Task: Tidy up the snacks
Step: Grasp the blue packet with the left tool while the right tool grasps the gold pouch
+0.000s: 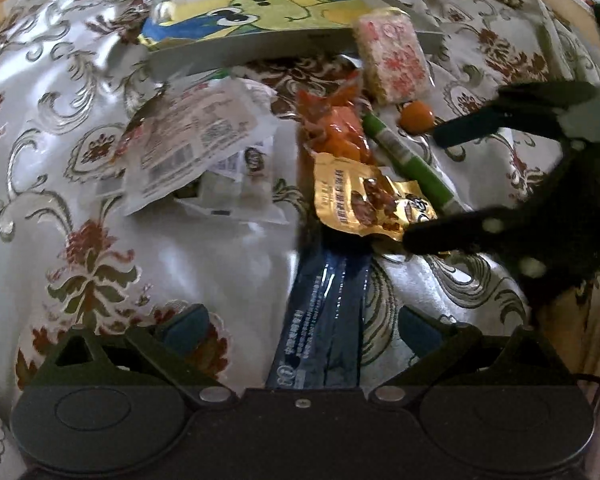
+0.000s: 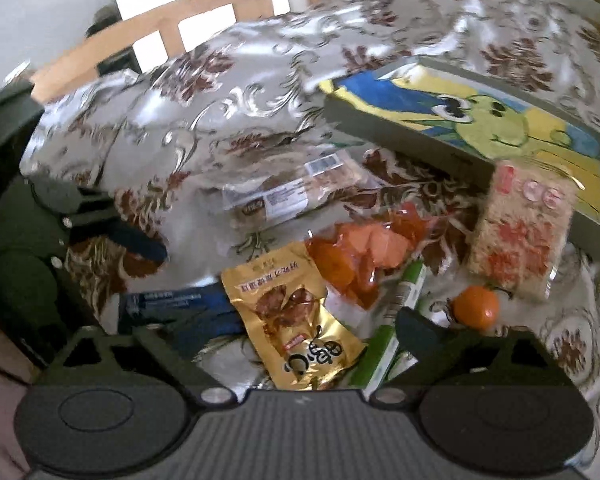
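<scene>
Snacks lie in a heap on the floral tablecloth. A dark blue packet [image 1: 324, 320] lies between the fingers of my open left gripper [image 1: 300, 328]. A gold pouch [image 1: 364, 200] [image 2: 300, 320] lies between the fingers of my open right gripper [image 2: 296, 344], which also shows in the left wrist view [image 1: 420, 188]. An orange sachet [image 2: 364, 256], a green stick pack [image 2: 396, 320], a small orange sweet [image 2: 476, 306], a rice cracker pack [image 2: 516, 236] and white packets [image 1: 188, 140] lie around. A grey tray with a cartoon picture [image 2: 404, 140] stands behind them.
A wooden chair back [image 2: 204, 12] stands past the table's far edge. The table edge drops off at the right of the left wrist view [image 1: 580, 320]. The left gripper shows at the left of the right wrist view [image 2: 112, 220].
</scene>
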The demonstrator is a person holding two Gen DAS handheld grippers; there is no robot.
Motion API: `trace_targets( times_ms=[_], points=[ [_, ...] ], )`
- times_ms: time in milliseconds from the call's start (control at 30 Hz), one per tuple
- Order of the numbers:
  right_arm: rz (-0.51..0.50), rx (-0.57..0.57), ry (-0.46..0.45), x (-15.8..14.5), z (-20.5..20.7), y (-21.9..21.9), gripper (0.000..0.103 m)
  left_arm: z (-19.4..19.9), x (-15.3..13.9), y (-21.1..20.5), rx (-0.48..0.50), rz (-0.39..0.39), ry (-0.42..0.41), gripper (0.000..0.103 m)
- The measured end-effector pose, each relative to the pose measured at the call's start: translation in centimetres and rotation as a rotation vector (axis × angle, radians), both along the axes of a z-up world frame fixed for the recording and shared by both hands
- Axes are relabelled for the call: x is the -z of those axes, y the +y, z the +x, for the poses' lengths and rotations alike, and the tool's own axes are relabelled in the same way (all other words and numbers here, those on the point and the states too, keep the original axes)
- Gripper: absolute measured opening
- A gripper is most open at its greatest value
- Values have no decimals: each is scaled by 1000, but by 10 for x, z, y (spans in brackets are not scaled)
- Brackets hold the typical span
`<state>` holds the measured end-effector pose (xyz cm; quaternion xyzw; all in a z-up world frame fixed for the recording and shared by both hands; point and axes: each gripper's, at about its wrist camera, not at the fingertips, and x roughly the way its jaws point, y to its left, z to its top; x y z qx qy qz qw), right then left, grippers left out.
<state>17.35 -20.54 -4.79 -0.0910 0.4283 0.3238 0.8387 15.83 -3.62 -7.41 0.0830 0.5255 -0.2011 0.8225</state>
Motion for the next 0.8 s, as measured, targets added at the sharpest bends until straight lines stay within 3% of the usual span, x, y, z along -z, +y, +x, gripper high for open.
trace_targets(
  times_ms=[267, 567, 800],
  points=[
    [-41, -94, 28, 18, 6, 10, 87, -3, 3, -7, 49, 19, -27, 82],
    [-60, -70, 31, 28, 11, 16, 76, -7, 4, -11, 88, 19, -39, 49],
    [-73, -65, 25, 27, 9, 19, 60, -6, 1, -8, 82, -3, -42, 36]
  ],
)
